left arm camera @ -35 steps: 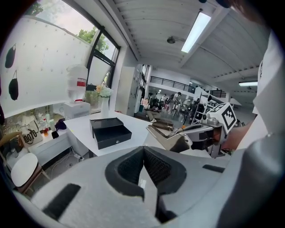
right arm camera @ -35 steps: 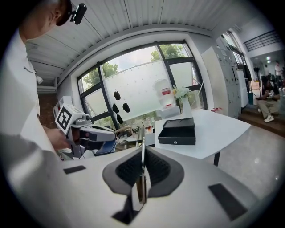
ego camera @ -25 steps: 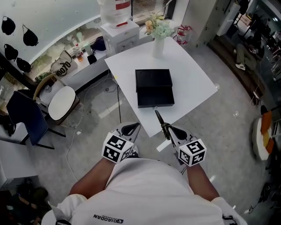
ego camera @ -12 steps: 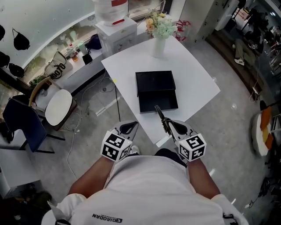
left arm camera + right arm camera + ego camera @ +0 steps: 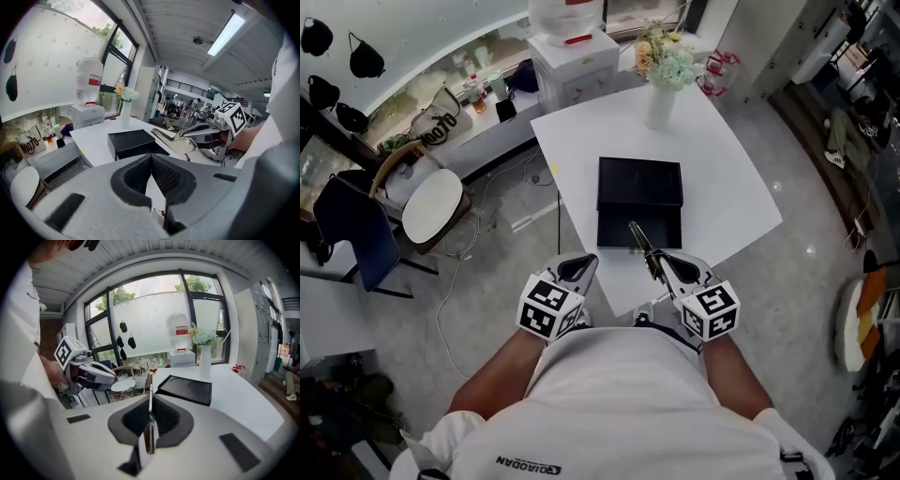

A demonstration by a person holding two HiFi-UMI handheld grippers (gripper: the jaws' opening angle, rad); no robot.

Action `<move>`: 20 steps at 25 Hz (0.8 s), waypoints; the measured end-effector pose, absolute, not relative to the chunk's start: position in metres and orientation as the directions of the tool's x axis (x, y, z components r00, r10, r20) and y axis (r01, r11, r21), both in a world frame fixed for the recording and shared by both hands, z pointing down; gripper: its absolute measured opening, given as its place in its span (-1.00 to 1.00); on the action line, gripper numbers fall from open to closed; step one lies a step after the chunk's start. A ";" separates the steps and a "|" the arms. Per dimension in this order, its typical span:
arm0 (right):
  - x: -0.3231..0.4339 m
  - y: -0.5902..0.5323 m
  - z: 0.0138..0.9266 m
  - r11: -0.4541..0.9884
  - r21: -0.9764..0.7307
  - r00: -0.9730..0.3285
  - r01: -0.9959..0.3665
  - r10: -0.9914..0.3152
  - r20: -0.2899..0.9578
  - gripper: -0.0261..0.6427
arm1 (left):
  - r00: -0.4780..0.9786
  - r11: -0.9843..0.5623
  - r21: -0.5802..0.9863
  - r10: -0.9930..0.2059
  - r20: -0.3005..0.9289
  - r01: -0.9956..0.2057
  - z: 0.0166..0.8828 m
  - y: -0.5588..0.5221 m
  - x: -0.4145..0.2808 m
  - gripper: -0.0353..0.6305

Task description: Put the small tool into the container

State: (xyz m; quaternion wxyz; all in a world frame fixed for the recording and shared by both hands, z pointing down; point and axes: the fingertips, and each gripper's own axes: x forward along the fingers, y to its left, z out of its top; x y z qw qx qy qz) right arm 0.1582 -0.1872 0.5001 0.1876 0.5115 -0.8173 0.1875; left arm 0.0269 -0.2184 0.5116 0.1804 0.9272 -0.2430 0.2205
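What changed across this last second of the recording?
The left claw and right claw moved forward toward the table. The tip of the small tool, earlier just short of the black container, now overlaps its near edge in the head view. Unchanged: right claw shut on the tool, left claw empty, container untouched.

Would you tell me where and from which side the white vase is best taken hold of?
Probably around the middle of the white vase, jaws level, coming from its left: the body is slim and upright, the flowers block the top, and the black container lies on its near side.
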 end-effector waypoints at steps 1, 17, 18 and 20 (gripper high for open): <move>0.161 -0.191 0.500 0.421 -0.109 -0.416 -0.900 -0.758 0.503 -0.89 | 0.779 -0.810 0.227 -0.379 0.500 -0.540 0.512 -0.220 0.029 -0.87; 0.174 -0.222 0.526 0.652 0.118 -0.447 -0.749 -0.627 0.638 -0.89 | 0.701 -0.706 0.243 -0.478 0.529 -0.665 0.516 -0.218 0.021 -0.87; 0.172 -0.223 0.527 0.661 0.129 -0.444 -0.739 -0.622 0.645 -0.89 | 0.697 -0.701 0.245 -0.480 0.532 -0.670 0.517 -0.217 0.020 -0.87; 0.171 -0.226 0.534 0.683 0.153 -0.437 -0.715 -0.607 0.664 -0.89 | 0.692 -0.695 0.247 -0.482 0.538 -0.676 0.518 -0.217 0.017 -0.87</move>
